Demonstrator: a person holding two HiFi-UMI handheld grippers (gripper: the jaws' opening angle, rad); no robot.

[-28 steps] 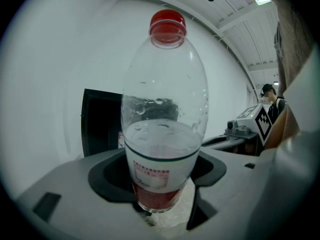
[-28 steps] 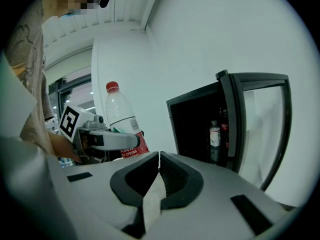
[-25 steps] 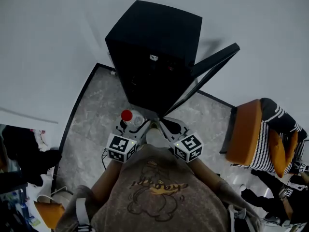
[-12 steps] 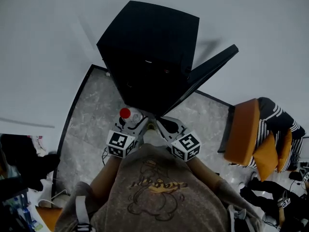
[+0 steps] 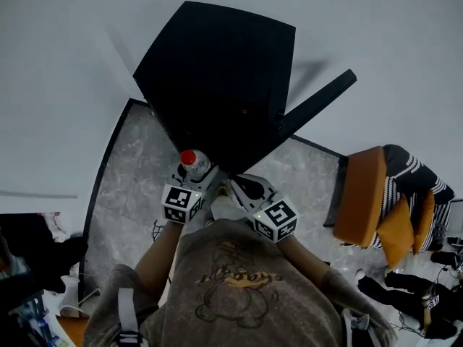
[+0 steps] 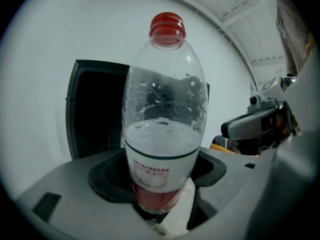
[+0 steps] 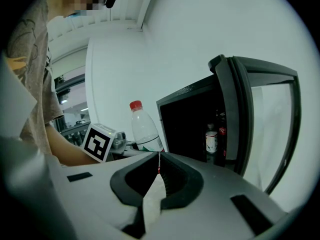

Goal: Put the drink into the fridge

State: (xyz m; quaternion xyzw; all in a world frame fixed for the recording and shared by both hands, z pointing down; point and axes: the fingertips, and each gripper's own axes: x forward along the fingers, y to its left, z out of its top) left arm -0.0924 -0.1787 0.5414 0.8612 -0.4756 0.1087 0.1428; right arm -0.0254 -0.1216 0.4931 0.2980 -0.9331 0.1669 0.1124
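The drink is a clear plastic bottle (image 6: 164, 119) with a red cap (image 5: 188, 157), half full and upright. My left gripper (image 6: 161, 186) is shut on its lower part, over the red label. In the head view the left gripper (image 5: 194, 176) holds it just in front of the black fridge (image 5: 217, 85), whose door (image 5: 318, 103) stands open to the right. My right gripper (image 7: 159, 157) is shut with nothing in it and sits beside the left one (image 5: 236, 186). From the right gripper view the bottle (image 7: 145, 129) stands left of the dark fridge opening (image 7: 187, 126).
Two drinks (image 7: 212, 139) stand inside the fridge near the door (image 7: 262, 119). The fridge sits on a grey marble slab (image 5: 134, 172) against a white wall. An orange chair with striped cloth (image 5: 376, 197) is to the right. Clutter lies at the lower left and right.
Both grippers and the bottle have moved forward, closer to the fridge front. The fridge now fills more of the head view. The grip on the bottle is unchanged.
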